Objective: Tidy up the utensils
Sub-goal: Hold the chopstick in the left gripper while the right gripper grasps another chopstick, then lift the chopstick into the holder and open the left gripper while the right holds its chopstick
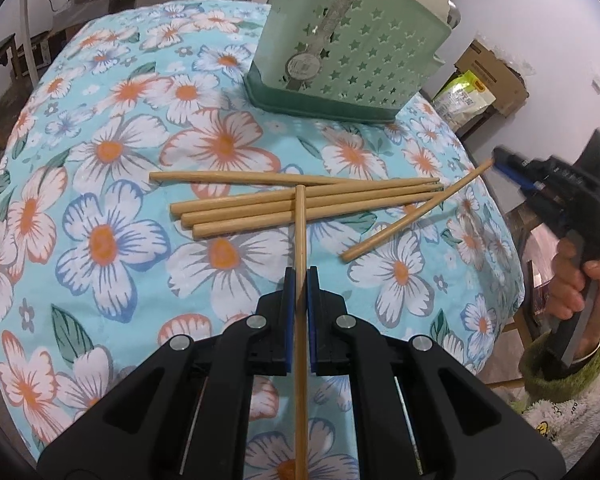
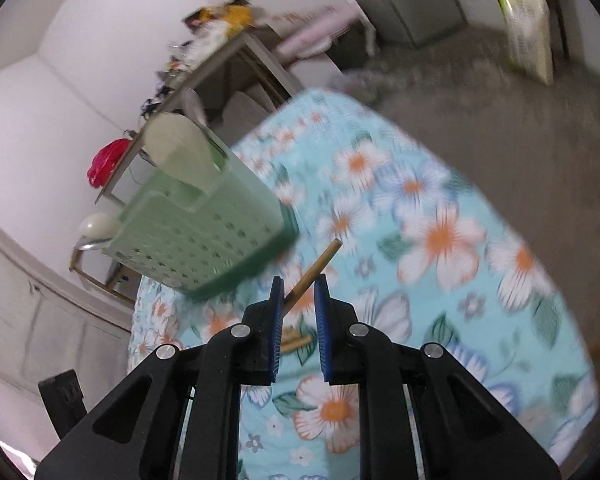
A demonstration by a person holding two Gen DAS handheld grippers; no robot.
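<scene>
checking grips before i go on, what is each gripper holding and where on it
Left gripper: chopstick, gripped mid-length. Right gripper: another chopstick, by its thin tip.

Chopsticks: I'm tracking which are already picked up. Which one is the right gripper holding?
The slanted chopstick lying apart right of the four bundled ones; the right gripper pinches its tip. The left gripper holds another.

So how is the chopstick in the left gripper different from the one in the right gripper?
The left gripper holds its chopstick near mid-length, pointing straight ahead; the right gripper pinches the other chopstick at one end.

The left chopstick hangs above the four chopsticks lying on the tablecloth; the right one slants, and its far end looks close to the cloth.

Both are plain wood.
</scene>
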